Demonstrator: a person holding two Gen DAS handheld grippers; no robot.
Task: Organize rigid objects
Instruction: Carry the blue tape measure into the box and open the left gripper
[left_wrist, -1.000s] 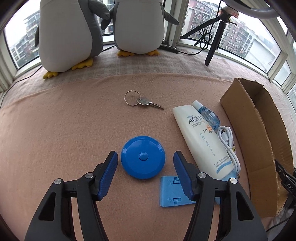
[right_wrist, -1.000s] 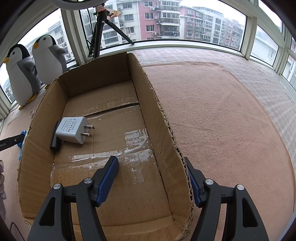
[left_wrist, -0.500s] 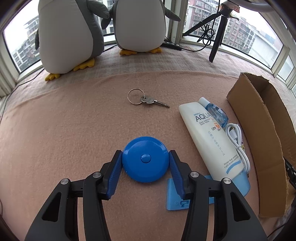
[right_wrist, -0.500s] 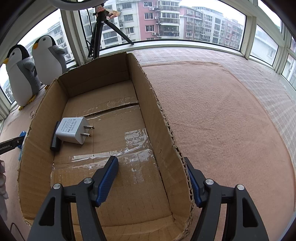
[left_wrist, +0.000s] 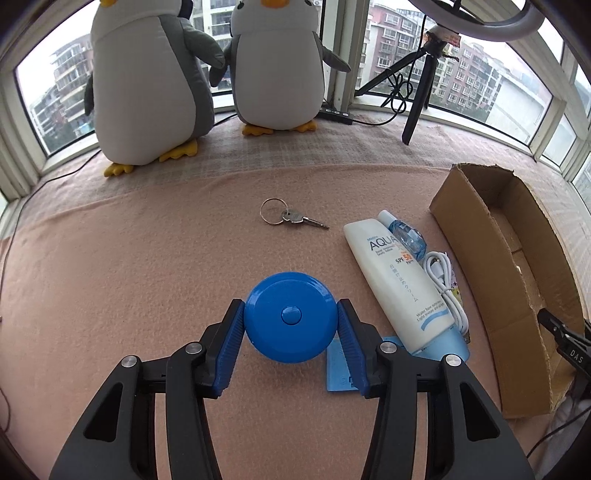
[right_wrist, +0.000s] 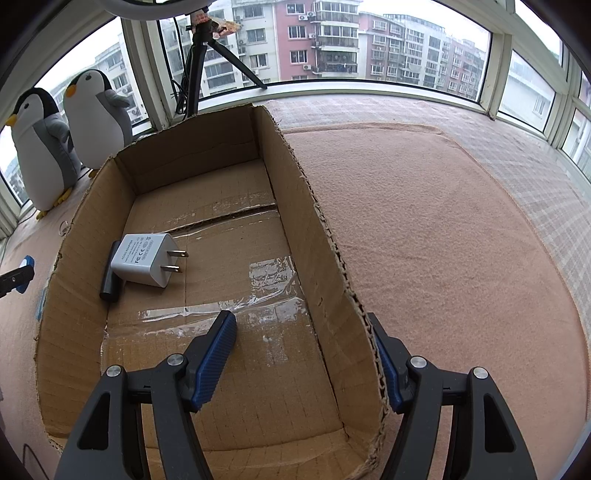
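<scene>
Two views: left jaws on blue disc (left_wrist: 290, 316); right, charger (right_wrist: 147, 264) in box (right_wrist: 314, 221).

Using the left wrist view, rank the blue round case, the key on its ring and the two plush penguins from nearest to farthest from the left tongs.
1. Blue round case: clamped between the left tongs.
2. Key on its ring: farther ahead, mid-blanket.
3. Plush penguins: farthest, by the window.

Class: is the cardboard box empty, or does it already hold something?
Not empty. The cardboard box holds a white plug adapter beside a small black object on its floor.
</scene>
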